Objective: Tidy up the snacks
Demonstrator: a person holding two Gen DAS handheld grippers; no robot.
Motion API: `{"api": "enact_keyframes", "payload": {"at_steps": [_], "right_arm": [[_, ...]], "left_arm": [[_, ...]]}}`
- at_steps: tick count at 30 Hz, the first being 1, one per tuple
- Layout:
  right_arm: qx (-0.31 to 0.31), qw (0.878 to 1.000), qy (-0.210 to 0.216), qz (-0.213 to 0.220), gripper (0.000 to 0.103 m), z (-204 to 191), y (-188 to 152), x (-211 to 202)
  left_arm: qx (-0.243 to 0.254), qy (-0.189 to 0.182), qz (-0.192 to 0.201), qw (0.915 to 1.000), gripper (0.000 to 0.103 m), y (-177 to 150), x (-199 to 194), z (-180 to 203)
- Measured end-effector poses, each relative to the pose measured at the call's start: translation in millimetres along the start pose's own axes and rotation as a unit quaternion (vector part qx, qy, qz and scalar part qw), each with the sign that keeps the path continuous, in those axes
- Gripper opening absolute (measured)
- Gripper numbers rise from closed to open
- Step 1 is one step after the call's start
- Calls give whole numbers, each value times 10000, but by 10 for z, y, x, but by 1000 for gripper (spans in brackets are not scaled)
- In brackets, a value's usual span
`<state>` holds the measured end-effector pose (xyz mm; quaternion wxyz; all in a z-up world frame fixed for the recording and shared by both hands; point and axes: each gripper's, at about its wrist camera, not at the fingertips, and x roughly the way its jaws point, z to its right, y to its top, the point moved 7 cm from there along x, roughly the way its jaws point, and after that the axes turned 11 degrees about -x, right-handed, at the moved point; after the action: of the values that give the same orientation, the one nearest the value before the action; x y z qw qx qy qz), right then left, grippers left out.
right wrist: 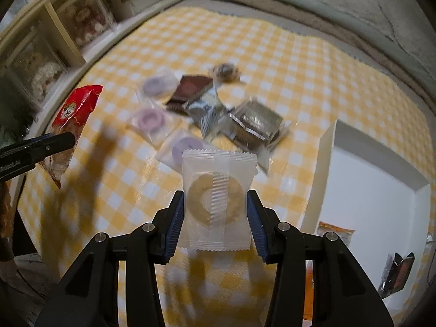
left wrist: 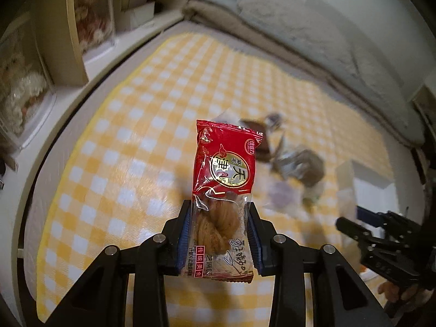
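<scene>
I am holding the left gripper (left wrist: 222, 231) closed on the red twist-pastry packet (left wrist: 226, 163), its blue pads pressing the clear lower half where the fried dough sits, the packet standing up and clear of the yellow checked cloth (left wrist: 114, 125). The right gripper (right wrist: 215, 218) is clamped the same way on a white ring-biscuit packet (right wrist: 218, 199), pads on its two side edges, also off the cloth.

I am judging the step as carrying both packets to the white box (right wrist: 368, 185), which is sitting to the right of the loose pile. To do it well, I am keeping each grip steady so the slippery film does not slide, and I am bringing the right hand over the box first, since the left has farther to cross and the two tools could collide above the pile. Lowering each packet close to the box floor before letting go should stop it bouncing out.

The right wrist view is showing what the left is blurring: three purple ring packets (right wrist: 150, 118), a dark brown square packet (right wrist: 190, 92), silver-wrapped pieces (right wrist: 253, 125), and an orange packet (right wrist: 335, 231) already lying in the box. The left wrist view alone is giving the red packet's full front and how deep the pads are seated.
</scene>
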<state>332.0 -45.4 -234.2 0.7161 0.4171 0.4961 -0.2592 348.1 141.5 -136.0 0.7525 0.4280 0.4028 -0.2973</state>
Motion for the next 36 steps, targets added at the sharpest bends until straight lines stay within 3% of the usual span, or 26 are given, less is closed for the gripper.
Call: {"api": "enact_keyframes", "payload": {"at_steps": [6, 15, 23, 36], "right_arm": [[66, 9993, -65, 368, 46, 74, 103, -271], [190, 9942, -266, 1020, 46, 314, 88, -979], [369, 9881, -483, 1412, 46, 562, -238, -1696], [965, 9765, -1092, 1587, 46, 1039, -1023, -2666]], "left_arm": [[62, -378, 407, 9984, 36, -1, -398, 216], [192, -949, 784, 9922, 37, -296, -924, 568], [419, -1408, 946, 9846, 37, -678, -1362, 983], [831, -1943, 684, 9750, 37, -1307, -1646, 1869]]}}
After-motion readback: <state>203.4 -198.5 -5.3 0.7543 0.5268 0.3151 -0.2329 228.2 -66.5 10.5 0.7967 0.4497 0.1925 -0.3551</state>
